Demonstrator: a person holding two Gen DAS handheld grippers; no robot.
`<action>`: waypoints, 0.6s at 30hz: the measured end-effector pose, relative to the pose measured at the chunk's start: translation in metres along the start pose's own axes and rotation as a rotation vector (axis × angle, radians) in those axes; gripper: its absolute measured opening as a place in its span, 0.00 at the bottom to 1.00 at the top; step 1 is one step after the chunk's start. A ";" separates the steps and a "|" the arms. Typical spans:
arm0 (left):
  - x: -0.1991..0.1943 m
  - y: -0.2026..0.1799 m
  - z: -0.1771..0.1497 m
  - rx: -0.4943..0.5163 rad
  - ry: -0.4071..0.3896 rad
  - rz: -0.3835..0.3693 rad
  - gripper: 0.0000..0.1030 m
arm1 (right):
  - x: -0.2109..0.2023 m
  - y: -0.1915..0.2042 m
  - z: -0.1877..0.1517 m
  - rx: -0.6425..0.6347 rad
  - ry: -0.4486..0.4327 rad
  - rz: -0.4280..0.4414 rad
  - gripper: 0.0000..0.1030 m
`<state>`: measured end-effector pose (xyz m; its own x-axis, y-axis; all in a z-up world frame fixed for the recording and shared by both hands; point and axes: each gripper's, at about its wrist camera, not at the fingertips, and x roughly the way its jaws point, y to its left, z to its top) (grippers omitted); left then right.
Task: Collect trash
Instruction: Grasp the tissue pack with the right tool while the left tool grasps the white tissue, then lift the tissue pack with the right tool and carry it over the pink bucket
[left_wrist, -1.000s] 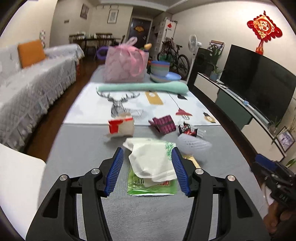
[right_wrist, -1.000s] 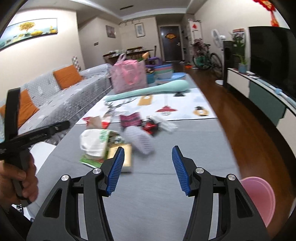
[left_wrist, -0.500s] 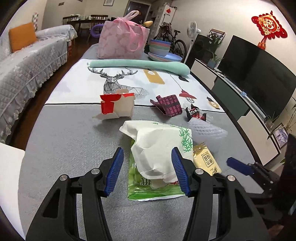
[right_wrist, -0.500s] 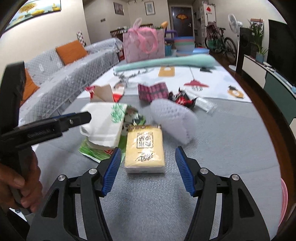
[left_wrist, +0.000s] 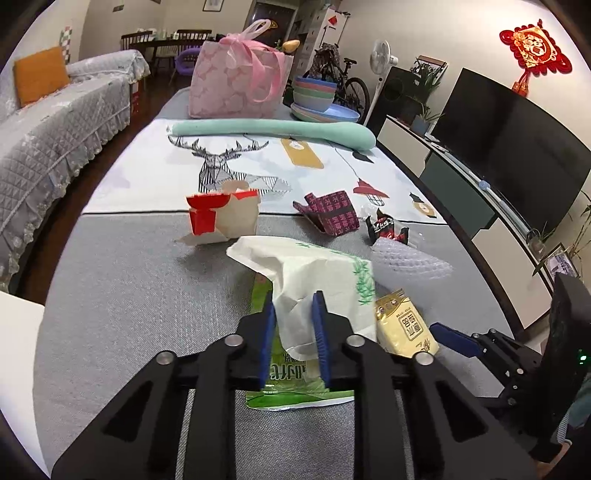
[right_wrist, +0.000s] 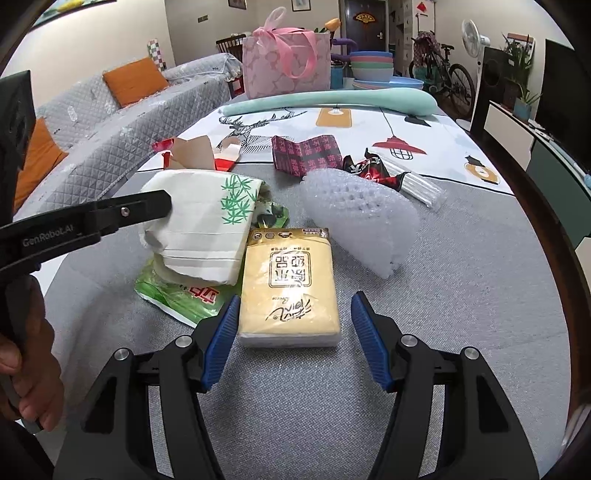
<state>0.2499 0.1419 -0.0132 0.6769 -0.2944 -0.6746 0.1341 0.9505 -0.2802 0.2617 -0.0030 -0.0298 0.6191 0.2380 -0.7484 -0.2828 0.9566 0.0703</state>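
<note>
Left gripper (left_wrist: 293, 328) jaws closing, pads already pinching the near edge of the white paper bag (left_wrist: 314, 273), which lies on a green wrapper (left_wrist: 295, 391). Right gripper (right_wrist: 295, 332) jaws wide, straddling the near end of the yellow tissue pack (right_wrist: 290, 284) without touching it; bubble wrap (right_wrist: 358, 221) just beyond, to its right

A grey-clothed bench (right_wrist: 461, 295) carries a green wrapper (right_wrist: 177, 295), yellow tissue pack (right_wrist: 291, 284) and white foam netting (right_wrist: 354, 218). Beyond lies a printed mat (left_wrist: 155, 177).
</note>
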 end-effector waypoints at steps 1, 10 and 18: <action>-0.001 0.000 0.001 0.001 -0.003 -0.003 0.15 | 0.001 0.000 0.000 0.000 0.006 -0.002 0.60; -0.018 -0.006 0.006 0.046 -0.050 0.025 0.11 | -0.003 0.002 -0.001 -0.015 -0.006 -0.001 0.51; -0.033 -0.018 0.005 0.091 -0.085 0.051 0.07 | -0.034 -0.010 -0.002 -0.004 -0.067 0.006 0.51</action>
<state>0.2289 0.1347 0.0181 0.7426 -0.2400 -0.6252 0.1605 0.9702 -0.1818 0.2423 -0.0206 -0.0066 0.6653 0.2545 -0.7019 -0.2897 0.9544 0.0715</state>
